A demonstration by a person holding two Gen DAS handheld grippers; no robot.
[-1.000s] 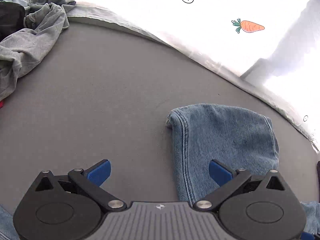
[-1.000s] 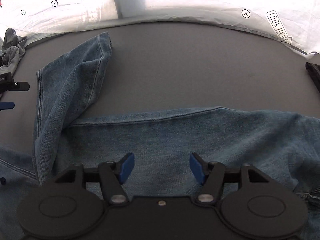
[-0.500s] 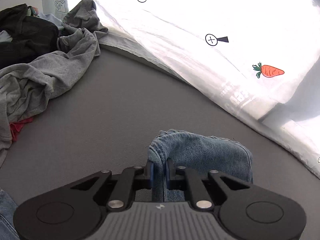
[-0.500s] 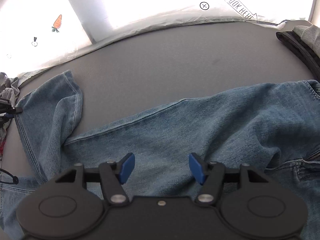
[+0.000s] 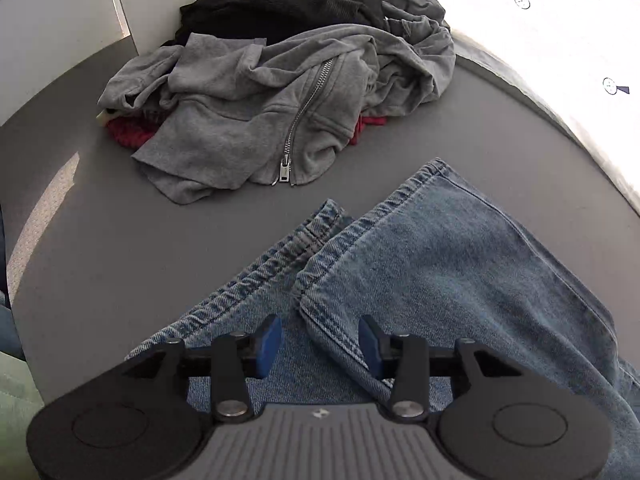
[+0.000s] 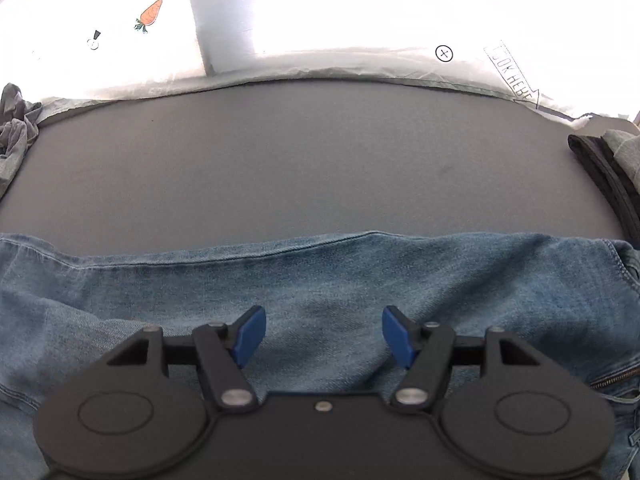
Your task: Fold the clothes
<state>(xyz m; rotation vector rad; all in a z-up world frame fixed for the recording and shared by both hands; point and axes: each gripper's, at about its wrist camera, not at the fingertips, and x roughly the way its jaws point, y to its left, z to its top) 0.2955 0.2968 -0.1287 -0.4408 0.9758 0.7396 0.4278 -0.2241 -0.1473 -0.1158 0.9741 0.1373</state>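
Blue jeans (image 5: 460,264) lie flat on the grey table (image 5: 120,248). In the left wrist view the two leg hems lie side by side, one partly over the other. My left gripper (image 5: 320,344) is open just above the hems, holding nothing. In the right wrist view the jeans (image 6: 320,276) stretch across the whole width, with the zip at the far right. My right gripper (image 6: 324,336) is open above the denim, empty.
A pile of clothes lies at the table's far left: a grey zip hoodie (image 5: 280,100), black garments (image 5: 272,12) and something red (image 5: 128,132). Dark folded clothes (image 6: 608,176) lie at the right edge. A white printed sheet (image 6: 360,12) hangs behind the table.
My left gripper, shut on the jeans hem half a second ago, has let go and is open; that leg now lies next to the other. The right gripper stayed open over the jeans.
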